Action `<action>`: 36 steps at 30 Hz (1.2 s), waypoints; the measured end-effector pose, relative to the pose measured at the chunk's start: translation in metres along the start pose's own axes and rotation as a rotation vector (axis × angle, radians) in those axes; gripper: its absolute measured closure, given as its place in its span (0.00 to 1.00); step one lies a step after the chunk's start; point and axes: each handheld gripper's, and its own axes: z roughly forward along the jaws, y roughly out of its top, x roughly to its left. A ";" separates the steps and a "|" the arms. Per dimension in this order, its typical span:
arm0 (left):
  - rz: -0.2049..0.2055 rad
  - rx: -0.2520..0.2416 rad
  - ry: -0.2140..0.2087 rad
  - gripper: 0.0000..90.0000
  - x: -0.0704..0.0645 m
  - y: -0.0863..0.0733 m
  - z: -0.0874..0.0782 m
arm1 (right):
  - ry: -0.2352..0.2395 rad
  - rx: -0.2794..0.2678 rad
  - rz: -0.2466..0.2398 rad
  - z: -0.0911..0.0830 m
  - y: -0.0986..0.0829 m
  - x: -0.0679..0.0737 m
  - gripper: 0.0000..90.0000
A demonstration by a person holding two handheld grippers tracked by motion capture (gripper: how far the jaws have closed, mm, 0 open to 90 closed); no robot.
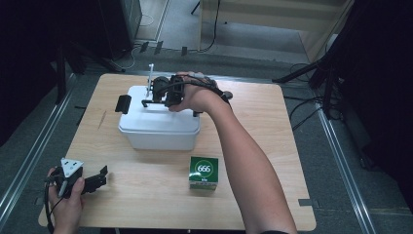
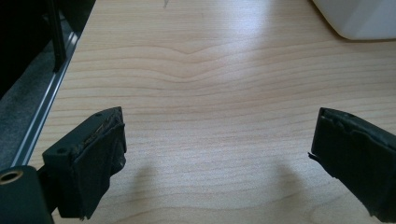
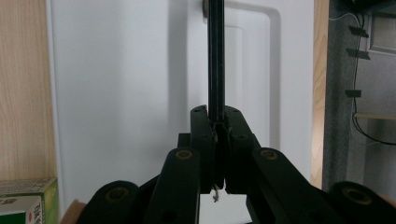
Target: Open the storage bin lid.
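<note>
Two black jaws of the right gripper (image 3: 218,135) are pressed together on the thin black handle (image 3: 215,60) of a white box (image 1: 158,124), the bar running straight up out of the pinch in the right gripper view. Behind that bar lies the box's white lid (image 3: 130,93), with a raised rectangular panel just to the bar's far side. In the high view the right gripper (image 1: 151,100) sits over the back part of the lid, the person's right hand (image 1: 195,95) wrapped around its body and the forearm stretching back toward the near edge of the table (image 1: 253,126). A black latch (image 1: 122,104) sticks out from the box's left end, on the far side of the jaws from the hand. Nearer the person than the gripper, just off the box's front right corner, stands a small green carton (image 1: 203,172) marked 666; its corner also shows low at the left of the right gripper view (image 3: 25,200).

Well apart from all this, at the near left corner of the table, the left gripper (image 1: 100,178) rests low in the person's left hand (image 1: 65,197), a grey three-cornered plate on top. Its jaws stand wide apart with nothing between them, only bare wood (image 2: 210,116) ahead, and a rounded corner of the white box (image 2: 359,18) lies beyond its right jaw.
</note>
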 end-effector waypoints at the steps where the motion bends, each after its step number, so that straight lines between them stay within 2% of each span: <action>1: -0.006 0.000 -0.004 0.04 0.001 0.000 0.000 | -0.002 0.001 0.001 0.000 0.000 0.000 0.95; 5: -0.023 -0.001 -0.006 0.04 0.002 0.001 0.000 | -0.004 -0.006 -0.004 -0.002 0.001 0.000 0.96; 9: -0.018 -0.005 0.000 0.04 0.002 0.000 0.000 | -0.005 -0.013 -0.003 -0.004 0.001 -0.002 0.96; 10: -0.018 -0.004 -0.001 0.04 0.002 0.000 0.000 | -0.007 -0.013 0.012 -0.006 0.000 -0.002 0.96; 14: -0.019 -0.003 -0.001 0.04 0.002 0.000 0.000 | -0.012 -0.025 0.022 -0.012 -0.001 -0.003 0.96; 15: -0.019 -0.004 0.000 0.04 0.002 0.000 0.000 | -0.016 -0.031 0.012 -0.013 -0.002 -0.004 0.96; 17: -0.016 -0.003 0.000 0.04 0.002 0.000 0.000 | -0.020 -0.026 0.029 -0.017 -0.002 -0.004 0.96; 19: -0.018 -0.003 0.001 0.04 0.002 0.000 0.000 | -0.027 -0.045 0.012 -0.023 -0.002 -0.006 0.96; 24: -0.019 -0.008 0.005 0.04 0.001 0.000 0.000 | -0.017 -0.075 0.034 -0.033 -0.004 -0.007 0.96; 25: -0.020 -0.008 0.006 0.04 0.001 0.000 0.000 | -0.020 -0.078 0.045 -0.039 -0.006 -0.007 0.96; 31: -0.017 -0.006 0.005 0.04 0.002 0.000 0.000 | -0.038 -0.083 0.039 -0.052 -0.015 -0.007 0.96; 35: -0.016 -0.004 0.005 0.04 0.002 0.000 0.000 | -0.053 -0.084 0.056 -0.063 -0.026 -0.007 0.96; 36: -0.016 -0.003 0.005 0.04 0.002 0.000 0.000 | -0.057 -0.088 0.047 -0.066 -0.032 -0.007 0.96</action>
